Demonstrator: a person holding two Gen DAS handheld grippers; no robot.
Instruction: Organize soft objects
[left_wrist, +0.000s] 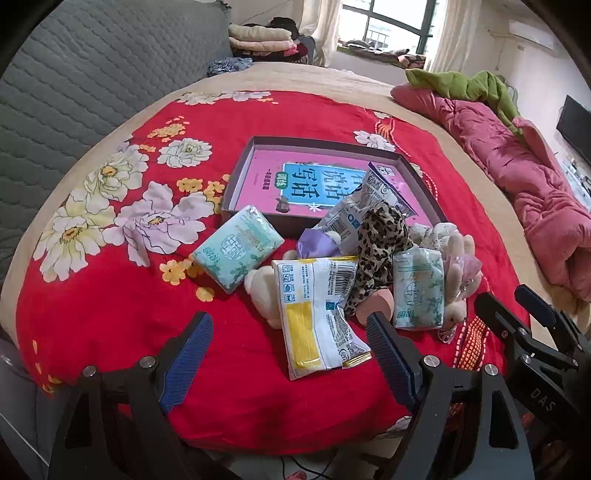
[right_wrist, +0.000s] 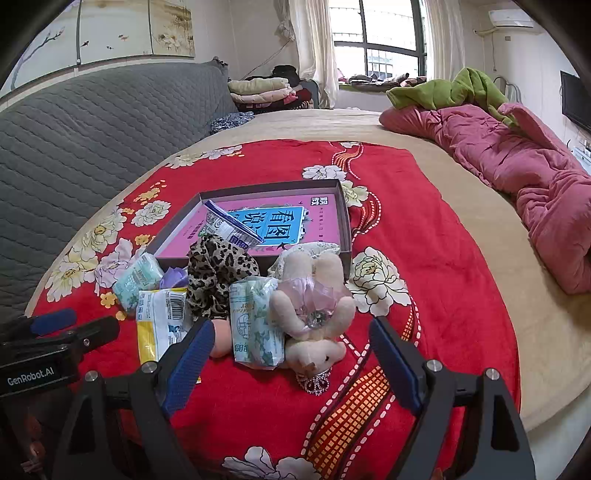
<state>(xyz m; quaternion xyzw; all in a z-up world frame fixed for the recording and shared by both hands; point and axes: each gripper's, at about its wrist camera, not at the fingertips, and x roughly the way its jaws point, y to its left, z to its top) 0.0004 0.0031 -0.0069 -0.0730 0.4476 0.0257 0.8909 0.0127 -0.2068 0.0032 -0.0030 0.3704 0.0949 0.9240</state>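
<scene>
1. The left claw (left_wrist: 290, 354) is spread wide and grasps nothing; the right claw (right_wrist: 291, 360) is likewise released, hovering over the bed.
2. A white-and-yellow snack packet (left_wrist: 314, 314) lies flat on the red floral blanket (left_wrist: 110, 314), its long axis running away from the left claw, its near end between the blue pads (left_wrist: 188, 358).
3. A pale plush bear (right_wrist: 314, 314) lies head-down toward the right claw, just ahead of its fingertips, a green tissue pack (right_wrist: 255, 325) leaning on it.
4. Another tissue pack (left_wrist: 236, 251) lies aslant, left of the pile.
5. A leopard-print cloth (left_wrist: 380, 247) is crumpled behind, beside the shallow box (left_wrist: 236, 173) with its pink bottom.
</scene>
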